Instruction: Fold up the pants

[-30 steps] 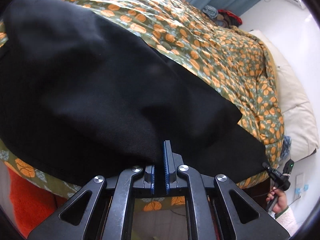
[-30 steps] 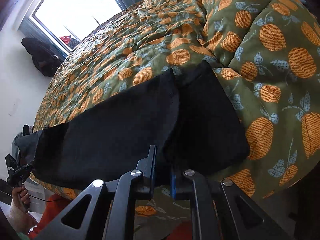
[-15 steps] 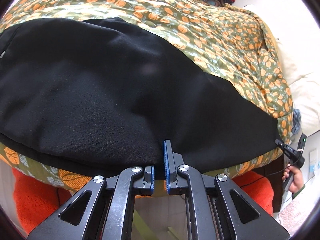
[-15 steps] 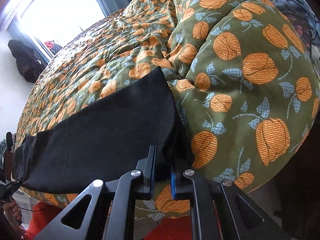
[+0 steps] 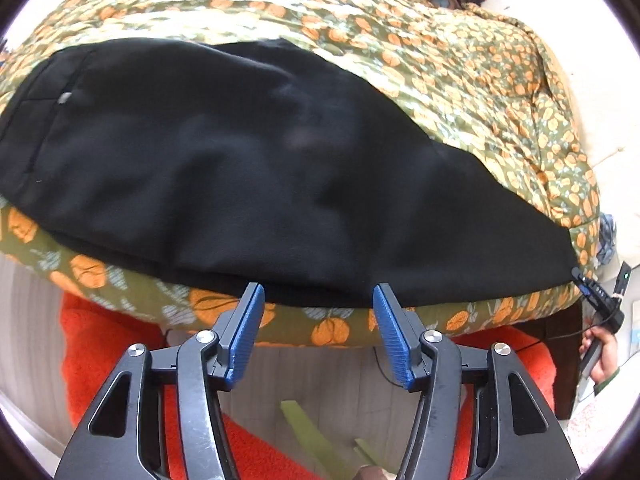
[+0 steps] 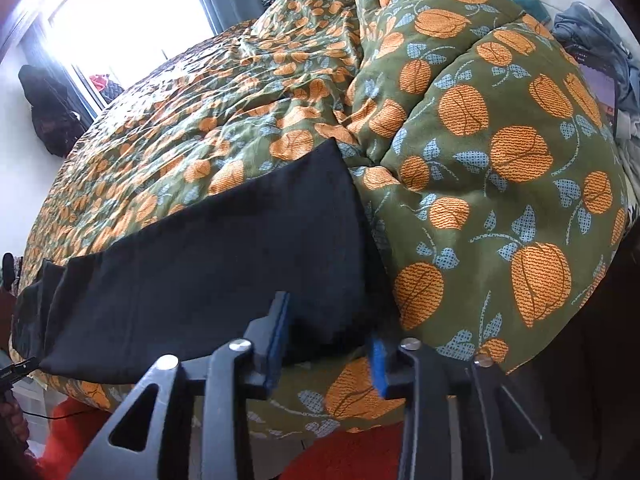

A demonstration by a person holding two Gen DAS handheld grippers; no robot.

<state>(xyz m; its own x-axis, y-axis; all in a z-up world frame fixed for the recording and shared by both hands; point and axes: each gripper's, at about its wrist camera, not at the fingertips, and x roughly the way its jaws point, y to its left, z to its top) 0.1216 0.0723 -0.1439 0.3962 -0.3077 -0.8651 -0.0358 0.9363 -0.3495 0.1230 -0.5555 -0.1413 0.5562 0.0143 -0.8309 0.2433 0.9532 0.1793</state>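
Black pants [image 5: 248,168] lie folded lengthwise along the near edge of a bed with a green quilt printed with orange fruit [image 5: 460,80]. My left gripper [image 5: 318,300] is open just off the pants' near edge, holding nothing. In the right wrist view the leg end of the pants [image 6: 224,264] lies flat on the quilt. My right gripper [image 6: 328,328] is open, its blue pads on either side of the hem corner, not clamped on it.
An orange rug [image 5: 104,352] covers the floor below the bed edge. A bulky fold of the quilt [image 6: 500,184] rises right of the pants. A window [image 6: 120,20] is at the far side. A cream pillow [image 5: 600,112] lies at the bed's right.
Both grippers were shut on the pants' near edge. They have laid it on the bed, opened and drawn back a little. The cloth now lies flat.
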